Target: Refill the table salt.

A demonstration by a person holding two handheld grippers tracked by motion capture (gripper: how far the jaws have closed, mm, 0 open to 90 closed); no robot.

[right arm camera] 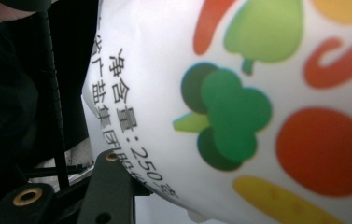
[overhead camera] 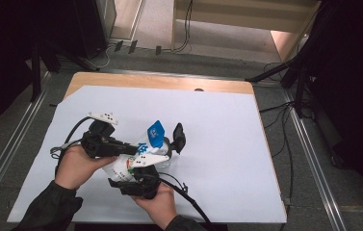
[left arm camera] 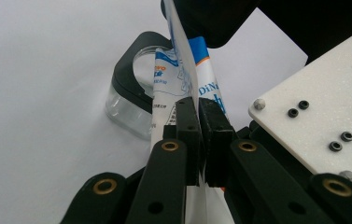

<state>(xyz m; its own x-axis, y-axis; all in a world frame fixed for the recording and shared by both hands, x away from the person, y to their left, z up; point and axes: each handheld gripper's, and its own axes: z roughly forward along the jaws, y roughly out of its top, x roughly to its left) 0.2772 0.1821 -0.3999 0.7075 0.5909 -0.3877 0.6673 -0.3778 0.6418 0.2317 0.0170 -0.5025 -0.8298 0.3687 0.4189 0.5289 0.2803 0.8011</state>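
Observation:
A white pouch (overhead camera: 121,166) with a blue top corner is held tilted between both grippers at the table's front centre. My left gripper (overhead camera: 132,150) is shut on the pouch's thin edge, and the left gripper view shows its pads (left arm camera: 188,130) pinching the sheet (left arm camera: 205,70). Just beyond the pouch's blue end stands a clear glass jar (left arm camera: 127,109) with its black hinged lid (overhead camera: 179,137) raised. My right gripper (overhead camera: 127,182) grips the pouch's lower end from below. In the right gripper view the vegetable-printed pouch (right arm camera: 239,93) bulges over one black finger (right arm camera: 110,184) and hides the other.
A white sheet (overhead camera: 217,144) covers the wooden table (overhead camera: 160,82). Cables trail from both grippers toward the front edge. The right gripper's white plate (left arm camera: 323,112) sits close beside my left jaws. Dark stands and floor cables surround the table.

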